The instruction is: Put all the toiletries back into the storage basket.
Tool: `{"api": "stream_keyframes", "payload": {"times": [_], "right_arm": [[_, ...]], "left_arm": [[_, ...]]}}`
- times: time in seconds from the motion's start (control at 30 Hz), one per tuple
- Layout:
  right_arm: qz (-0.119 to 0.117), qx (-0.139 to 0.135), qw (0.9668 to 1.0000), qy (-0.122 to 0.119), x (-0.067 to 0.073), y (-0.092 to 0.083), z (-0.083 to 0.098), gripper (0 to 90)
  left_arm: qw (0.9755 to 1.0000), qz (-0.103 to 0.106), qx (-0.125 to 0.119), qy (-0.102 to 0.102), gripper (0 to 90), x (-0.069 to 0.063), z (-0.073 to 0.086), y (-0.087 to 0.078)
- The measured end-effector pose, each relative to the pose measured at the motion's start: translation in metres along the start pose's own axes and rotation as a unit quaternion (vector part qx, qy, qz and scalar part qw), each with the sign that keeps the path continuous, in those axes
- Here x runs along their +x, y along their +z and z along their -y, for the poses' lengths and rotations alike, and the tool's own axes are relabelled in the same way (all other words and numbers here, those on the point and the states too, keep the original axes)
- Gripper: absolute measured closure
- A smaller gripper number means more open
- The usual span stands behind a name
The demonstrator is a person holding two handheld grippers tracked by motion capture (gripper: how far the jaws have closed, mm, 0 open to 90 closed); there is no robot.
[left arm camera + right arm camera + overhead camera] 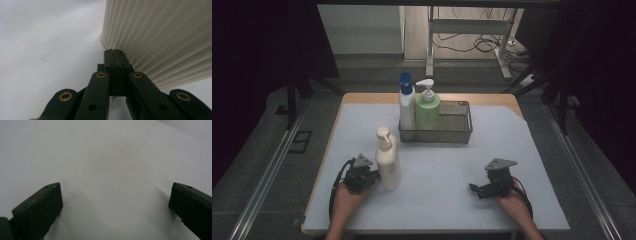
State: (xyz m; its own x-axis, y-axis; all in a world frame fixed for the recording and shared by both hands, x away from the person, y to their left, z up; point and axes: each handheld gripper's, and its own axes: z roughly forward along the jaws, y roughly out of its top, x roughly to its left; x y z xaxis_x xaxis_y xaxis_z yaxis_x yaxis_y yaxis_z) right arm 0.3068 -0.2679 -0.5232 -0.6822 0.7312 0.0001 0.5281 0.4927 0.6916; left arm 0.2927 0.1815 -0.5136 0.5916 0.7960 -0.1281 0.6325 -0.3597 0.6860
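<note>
The cream bottle (387, 159) stands upright on the bench (437, 165), at 3 o'clock just beside the left gripper (371, 176), jaws clenched empty. The right gripper (474, 189) has its jaws released.

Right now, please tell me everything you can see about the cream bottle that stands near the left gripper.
The cream bottle is a tall pump bottle that looks like plastic, with a rounded pump head on top. In the left gripper view its body has fine vertical ribs. It stands upright on the grey mat, alone, in front of the wire basket. The left gripper, its jaws shut together with nothing between them, sits right at the bottle's base; whether it touches the bottle I cannot tell.
</note>
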Motion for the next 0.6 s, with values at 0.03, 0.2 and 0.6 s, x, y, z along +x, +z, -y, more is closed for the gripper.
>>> {"api": "stream_keyframes", "payload": {"times": [0.03, 0.2, 0.6], "right_arm": [[0.0, 0.0, 1.0, 0.0, 0.0, 0.0, 0.0, 0.0], [0.0, 0.0, 1.0, -0.001, 0.0, 0.0, 0.0, 0.0], [0.001, 0.0, 1.0, 0.0, 0.0, 0.0, 0.0, 0.0]], "left_arm": [[1.0, 0.002, 0.002, 0.002, 89.2, -0.002, -0.001, 0.001], [0.9999, 0.01, 0.007, 0.01, 89.2, -0.011, -0.004, 0.007], [0.9987, 0.027, 0.019, 0.038, 89.2, -0.034, -0.012, 0.017]]}}
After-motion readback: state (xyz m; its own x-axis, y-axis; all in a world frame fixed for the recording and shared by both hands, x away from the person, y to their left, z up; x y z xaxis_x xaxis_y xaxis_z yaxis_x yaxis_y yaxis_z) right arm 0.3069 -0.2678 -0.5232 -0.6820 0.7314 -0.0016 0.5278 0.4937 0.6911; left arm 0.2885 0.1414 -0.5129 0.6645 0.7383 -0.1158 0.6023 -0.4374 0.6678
